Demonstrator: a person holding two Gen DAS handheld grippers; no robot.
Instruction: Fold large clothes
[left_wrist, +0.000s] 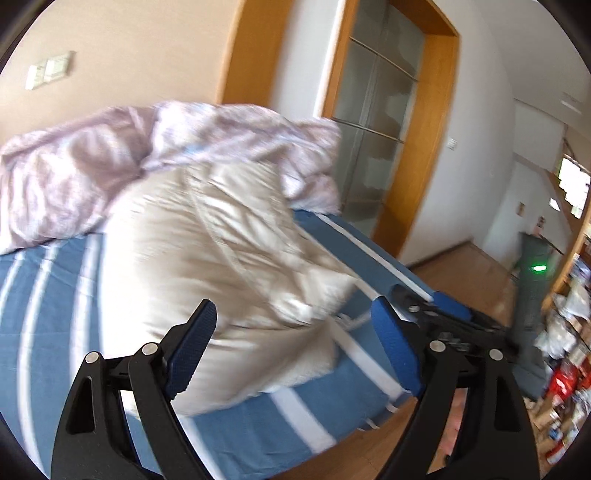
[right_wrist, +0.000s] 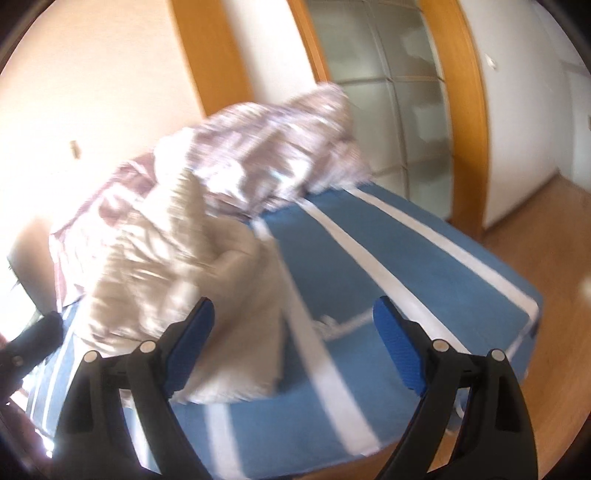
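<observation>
Left claw (left_wrist: 293, 343) was released, jaws wide, nothing between the pads; right claw (right_wrist: 293, 341) likewise stood spread and empty. Both hung above the bed (left_wrist: 48, 302), which wore a blue sheet with white stripes. The cream garment (left_wrist: 221, 258) lay crumpled on the sheet, apart from both claws. Behind it, a mauve patterned duvet (left_wrist: 74, 177) was heaped against the wall. A wood-framed glass door (left_wrist: 376, 122) stood past the bed's far edge. Clutter (left_wrist: 565, 332) lined the floor at right. Frames were blurred.

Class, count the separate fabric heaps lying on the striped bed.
2: a cream heap near the bed's front, and a pinkish patterned heap behind it by the wall. More may lie hidden beneath.
</observation>
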